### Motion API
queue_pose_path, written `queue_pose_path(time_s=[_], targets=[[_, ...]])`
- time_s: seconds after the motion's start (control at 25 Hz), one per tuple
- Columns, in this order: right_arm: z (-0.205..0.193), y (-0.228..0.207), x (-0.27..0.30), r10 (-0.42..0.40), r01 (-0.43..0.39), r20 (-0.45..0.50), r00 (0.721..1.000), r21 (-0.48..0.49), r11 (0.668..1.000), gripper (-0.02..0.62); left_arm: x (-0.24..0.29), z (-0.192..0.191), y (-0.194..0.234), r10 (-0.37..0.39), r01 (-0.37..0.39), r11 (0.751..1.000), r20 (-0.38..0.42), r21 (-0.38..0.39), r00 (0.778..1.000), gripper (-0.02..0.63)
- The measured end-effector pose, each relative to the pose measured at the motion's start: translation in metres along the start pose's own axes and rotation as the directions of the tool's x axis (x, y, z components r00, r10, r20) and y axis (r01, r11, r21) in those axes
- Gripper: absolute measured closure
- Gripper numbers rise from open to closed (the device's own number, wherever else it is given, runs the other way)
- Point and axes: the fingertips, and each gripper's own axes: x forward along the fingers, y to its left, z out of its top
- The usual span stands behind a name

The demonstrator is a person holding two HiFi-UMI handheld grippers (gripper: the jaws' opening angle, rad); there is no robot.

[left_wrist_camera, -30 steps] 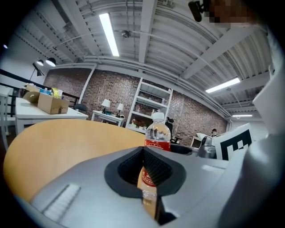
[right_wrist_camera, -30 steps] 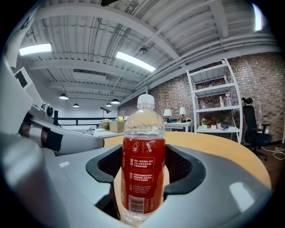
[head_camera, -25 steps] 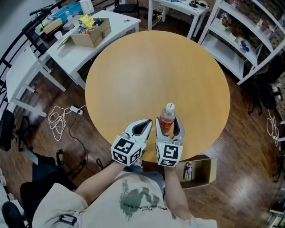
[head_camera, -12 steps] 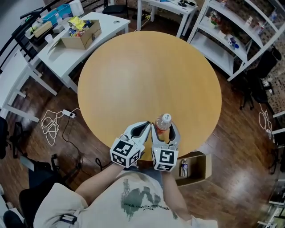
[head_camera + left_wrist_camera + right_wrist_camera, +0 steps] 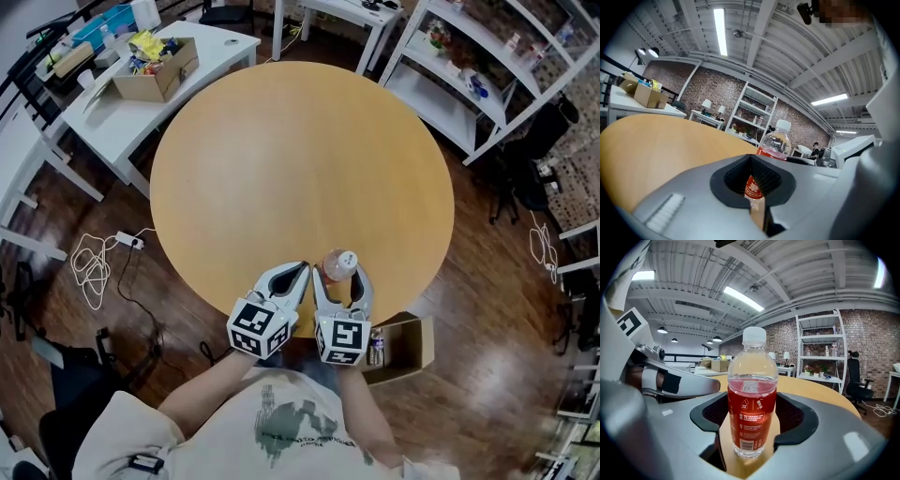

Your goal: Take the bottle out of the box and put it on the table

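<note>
A clear bottle [image 5: 339, 265] of red drink, with a white cap, stands upright near the front edge of the round wooden table [image 5: 300, 159]. My right gripper [image 5: 342, 276] is shut on the bottle [image 5: 752, 399], one jaw on each side of its lower body. I cannot tell whether its base touches the tabletop. My left gripper [image 5: 297, 272] is shut and empty just to the left, low over the table. The bottle [image 5: 776, 143] shows past its jaws in the left gripper view. The open cardboard box [image 5: 412, 342] sits on the floor at my right.
Another small bottle [image 5: 376, 347] lies in the box. White desks, one bearing a cardboard box of clutter [image 5: 150, 75], stand beyond the table at far left. White shelving [image 5: 487, 75] stands at far right. Cables [image 5: 89, 267] lie on the floor at left.
My right gripper and the bottle have come closer to me, towards the table's front edge. The left gripper has moved along beside it. The head view has shifted slightly.
</note>
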Motion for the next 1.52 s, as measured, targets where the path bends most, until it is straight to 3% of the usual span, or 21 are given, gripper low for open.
queue_pose_path(time_s=[0.24, 0.6, 1.08, 1.2, 1.32, 1.52], targets=[[-0.002, 0.001, 0.001, -0.017, 0.017, -0.046, 0.999, -0.009, 1.000, 0.293, -0.006, -0.006, 0.005, -0.007, 0.006, 0.999, -0.012, -0.041, 1.000, 0.609], [-0.007, 0.004, -0.018, 0.020, -0.021, -0.111, 0.994, -0.008, 1.000, 0.311, -0.010, -0.007, 0.001, 0.011, -0.011, 1.000, -0.013, -0.023, 1.000, 0.609], [-0.010, -0.004, -0.115, 0.047, -0.045, -0.073, 0.996, 0.023, 0.999, 0.427, -0.042, -0.031, -0.090, -0.008, 0.009, 0.999, -0.015, 0.050, 1.000, 0.609], [-0.013, -0.002, -0.143, 0.057, -0.055, -0.054, 0.997, 0.024, 0.998, 0.525, -0.055, -0.044, -0.112, -0.012, 0.014, 0.998, -0.025, 0.062, 1.000, 0.609], [-0.017, -0.006, -0.174, 0.055, -0.053, -0.041, 0.998, 0.045, 0.998, 0.583, -0.068, -0.053, -0.138, -0.021, 0.023, 0.997, -0.032, 0.078, 0.999, 0.609], [-0.022, -0.005, -0.222, 0.062, -0.060, -0.023, 0.998, 0.101, 0.993, 0.595, -0.092, -0.066, -0.182, -0.043, 0.048, 0.993, -0.046, 0.111, 0.998, 0.609]])
